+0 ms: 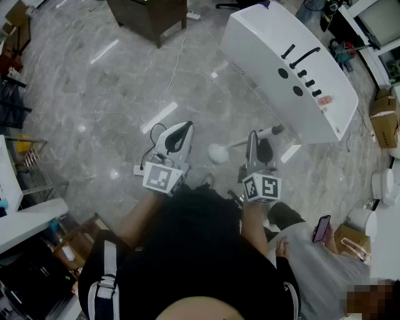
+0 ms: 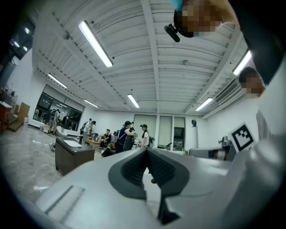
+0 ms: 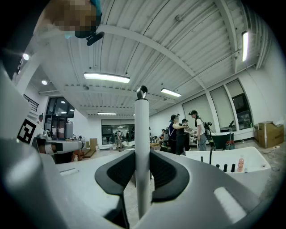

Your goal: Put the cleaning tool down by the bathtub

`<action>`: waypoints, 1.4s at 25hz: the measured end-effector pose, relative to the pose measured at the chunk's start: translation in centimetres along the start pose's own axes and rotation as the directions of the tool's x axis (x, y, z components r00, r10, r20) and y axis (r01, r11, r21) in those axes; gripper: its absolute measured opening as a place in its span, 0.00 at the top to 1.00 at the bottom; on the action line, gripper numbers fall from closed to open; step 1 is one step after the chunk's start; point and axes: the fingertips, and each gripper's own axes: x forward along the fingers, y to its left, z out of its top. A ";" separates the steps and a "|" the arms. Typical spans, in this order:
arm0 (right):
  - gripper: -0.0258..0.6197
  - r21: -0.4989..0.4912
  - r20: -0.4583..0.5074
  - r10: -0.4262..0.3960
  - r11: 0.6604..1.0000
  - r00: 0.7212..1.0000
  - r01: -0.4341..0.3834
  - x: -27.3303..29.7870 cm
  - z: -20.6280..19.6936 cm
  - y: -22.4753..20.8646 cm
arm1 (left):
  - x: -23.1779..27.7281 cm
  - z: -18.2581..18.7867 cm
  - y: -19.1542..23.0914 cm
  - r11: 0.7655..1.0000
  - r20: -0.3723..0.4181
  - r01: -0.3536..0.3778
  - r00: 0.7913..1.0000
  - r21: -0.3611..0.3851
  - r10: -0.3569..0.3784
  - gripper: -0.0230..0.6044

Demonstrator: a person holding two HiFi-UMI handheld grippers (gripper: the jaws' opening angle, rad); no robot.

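Observation:
The cleaning tool is a white pole [image 1: 236,144] with a round white head [image 1: 218,153] at its left end. It hangs level over the grey marble floor. My right gripper [image 1: 255,140] is shut on the pole; in the right gripper view the pole [image 3: 142,134] stands upright between the black pads [image 3: 169,172], and its grey end knob [image 3: 142,92] is at the top. The white bathtub [image 1: 275,56] lies just beyond, to the right, its rim [image 3: 232,162] carrying dark fittings. My left gripper [image 1: 185,129] is shut and holds nothing; its pads [image 2: 134,172] meet at the tips.
A pink bottle [image 1: 326,100] stands on the tub's rim. A dark cabinet [image 1: 150,15] sits at the back, with a cable [image 1: 178,56] trailing to a power strip [image 1: 139,169]. A seated person holds a phone [image 1: 321,228] at lower right. Cardboard boxes [image 1: 382,119] stand on the right. Several people [image 2: 127,136] stand far off.

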 end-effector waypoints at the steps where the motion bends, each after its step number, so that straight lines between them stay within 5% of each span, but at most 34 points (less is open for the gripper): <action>1: 0.81 -0.001 0.003 0.001 1.000 1.000 -0.001 0.0 0.2 0.1 | -0.1 0.2 0.0 1.000 0.002 0.003 1.000 -0.001 -0.003 0.95; 23: 0.81 0.007 0.015 -0.029 1.000 0.999 0.029 0.3 -0.4 5.8 | -4.1 -0.5 5.1 0.999 -0.015 0.031 0.999 -0.005 -0.031 0.95; 35: 0.81 0.018 0.013 -0.015 1.000 1.000 0.015 4.0 -0.7 3.9 | -0.3 -1.0 6.0 1.000 -0.012 0.022 1.000 -0.009 -0.022 0.95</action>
